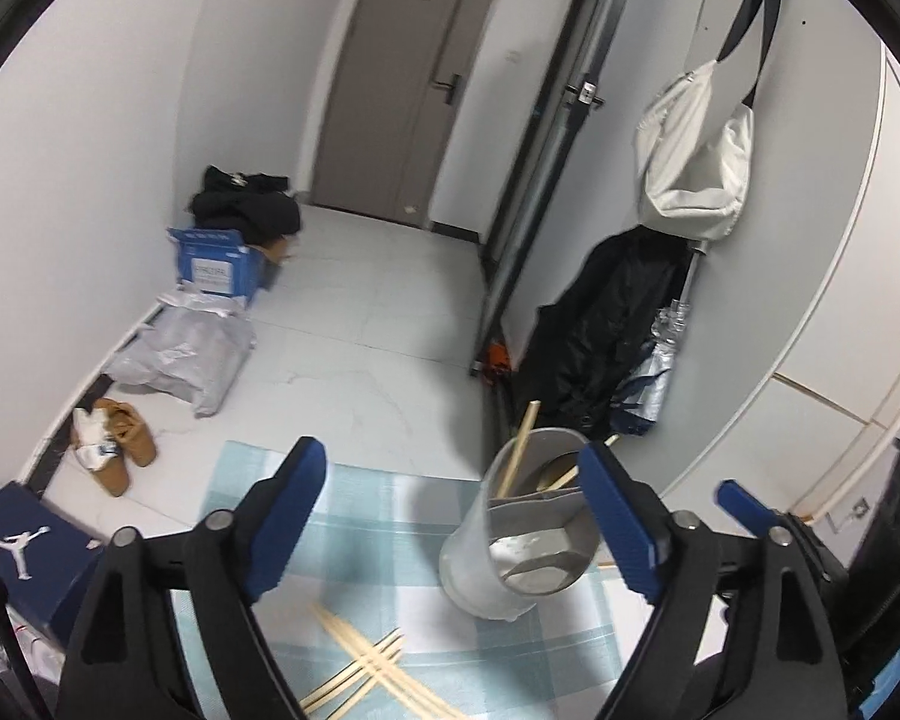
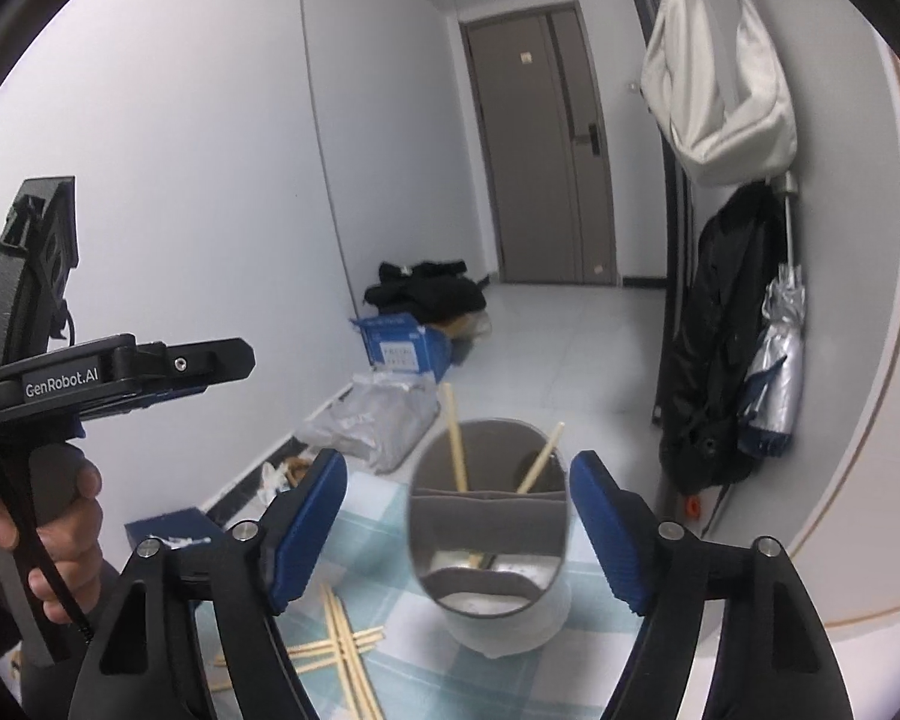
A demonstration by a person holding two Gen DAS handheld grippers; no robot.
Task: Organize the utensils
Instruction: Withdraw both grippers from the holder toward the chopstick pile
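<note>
Beyond the near edge of a checked blue-and-white cloth, a pale tiled floor runs back to a grey door between white walls; on the right-hand wall hang a white bag, a black coat and a folded silver umbrella; along the left-hand wall lie a black heap of clothing, a blue box, a grey plastic mailer and a pair of tan shoes. On the cloth, which covers the tabletop, stands a grey utensil holder, upright and divided into compartments; two wooden chopsticks lean in its rear compartments, one left and one right, and what lies in its front compartment cannot be told. The left claw hangs above the cloth with its blue-padded jaws wide apart and nothing between them, the holder just beside its right finger; the right claw has its jaws spread too, framing the holder on both sides in its own view without touching it. A hand grips the handle of the left claw at the left edge of the right wrist view. Near the front of the cloth, left of the holder, loose chopsticks lie crossed over one another in a small pile.
</note>
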